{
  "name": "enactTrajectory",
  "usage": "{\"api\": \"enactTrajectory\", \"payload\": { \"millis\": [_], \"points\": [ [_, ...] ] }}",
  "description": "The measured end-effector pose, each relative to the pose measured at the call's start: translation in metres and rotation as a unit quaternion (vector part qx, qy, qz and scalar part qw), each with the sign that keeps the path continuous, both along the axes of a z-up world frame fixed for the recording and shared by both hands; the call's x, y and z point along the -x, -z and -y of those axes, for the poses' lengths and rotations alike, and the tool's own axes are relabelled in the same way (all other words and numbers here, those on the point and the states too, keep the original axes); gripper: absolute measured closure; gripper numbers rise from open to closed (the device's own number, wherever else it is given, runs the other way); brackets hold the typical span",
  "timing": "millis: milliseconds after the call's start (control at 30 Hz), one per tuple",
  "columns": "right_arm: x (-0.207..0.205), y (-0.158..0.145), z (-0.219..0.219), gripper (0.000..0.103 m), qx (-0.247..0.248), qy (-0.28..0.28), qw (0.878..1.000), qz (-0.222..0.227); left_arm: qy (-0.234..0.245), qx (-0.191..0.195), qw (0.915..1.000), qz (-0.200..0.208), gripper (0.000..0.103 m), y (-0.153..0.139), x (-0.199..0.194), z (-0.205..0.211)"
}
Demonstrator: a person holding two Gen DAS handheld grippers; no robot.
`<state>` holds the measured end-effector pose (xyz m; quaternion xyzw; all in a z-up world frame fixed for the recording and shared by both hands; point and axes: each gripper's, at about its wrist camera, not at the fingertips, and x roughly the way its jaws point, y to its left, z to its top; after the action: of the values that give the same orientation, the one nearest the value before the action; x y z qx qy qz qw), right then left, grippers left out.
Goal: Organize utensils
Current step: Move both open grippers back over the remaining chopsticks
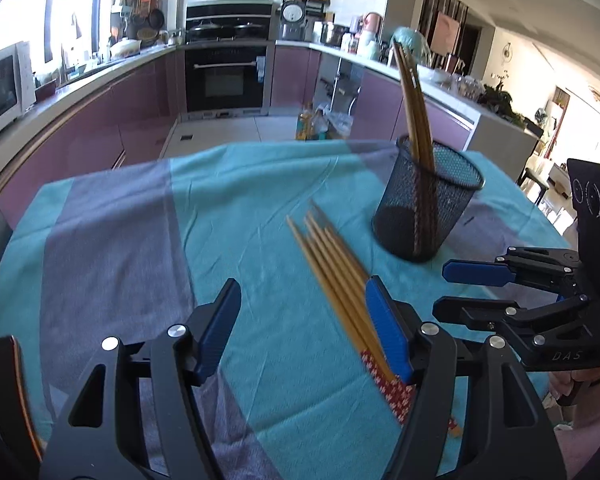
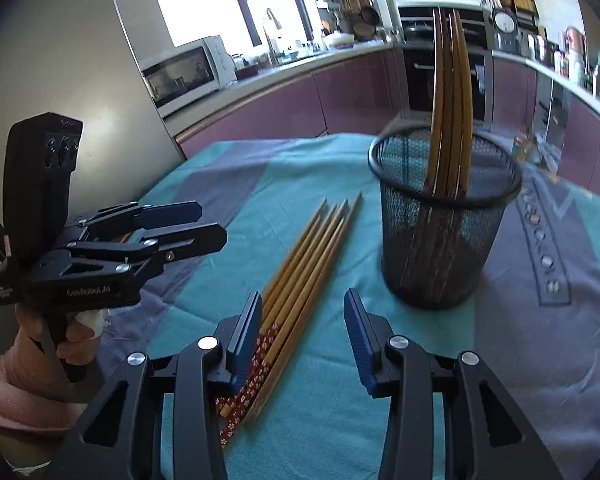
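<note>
Several wooden chopsticks (image 1: 332, 268) with red patterned ends lie together on the teal and grey tablecloth (image 1: 236, 208); they also show in the right wrist view (image 2: 304, 264). A black mesh cup (image 1: 428, 204) stands upright to their right, holding several more chopsticks (image 1: 414, 112); the cup also shows in the right wrist view (image 2: 444, 216). My left gripper (image 1: 302, 320) is open and empty, its right finger just over the loose chopsticks. My right gripper (image 2: 302, 328) is open and empty above the chopsticks' patterned ends. Each gripper shows in the other's view (image 1: 448, 288) (image 2: 208, 224).
The table's far edge drops off toward a kitchen with purple cabinets (image 1: 100, 120), an oven (image 1: 226, 76) and a microwave (image 2: 180, 72). A grey wall (image 2: 60, 60) stands to the left of the table.
</note>
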<state>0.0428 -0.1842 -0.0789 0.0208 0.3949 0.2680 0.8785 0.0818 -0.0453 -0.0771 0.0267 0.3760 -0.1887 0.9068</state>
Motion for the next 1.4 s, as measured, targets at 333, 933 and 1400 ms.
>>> {"api": "enactTrajectory", "payload": {
  "millis": [333,933,1400],
  "points": [
    [-0.001,0.017,-0.001,0.063,0.005,0.018,1.0,-0.02,0.009,-0.02,0.9992,-0.034,0.039,0.02,0.0,0.014],
    [-0.001,0.024,-0.012,0.063,0.021,0.029,0.999,-0.016,0.016,-0.035,0.9974,-0.061,0.042,0.039,-0.009,0.031],
    [-0.007,0.029,-0.026,0.063,0.048,0.035,0.998,-0.011,0.01,-0.035,0.9974,-0.062,0.047,0.044,-0.012,0.03]
  ]
}}
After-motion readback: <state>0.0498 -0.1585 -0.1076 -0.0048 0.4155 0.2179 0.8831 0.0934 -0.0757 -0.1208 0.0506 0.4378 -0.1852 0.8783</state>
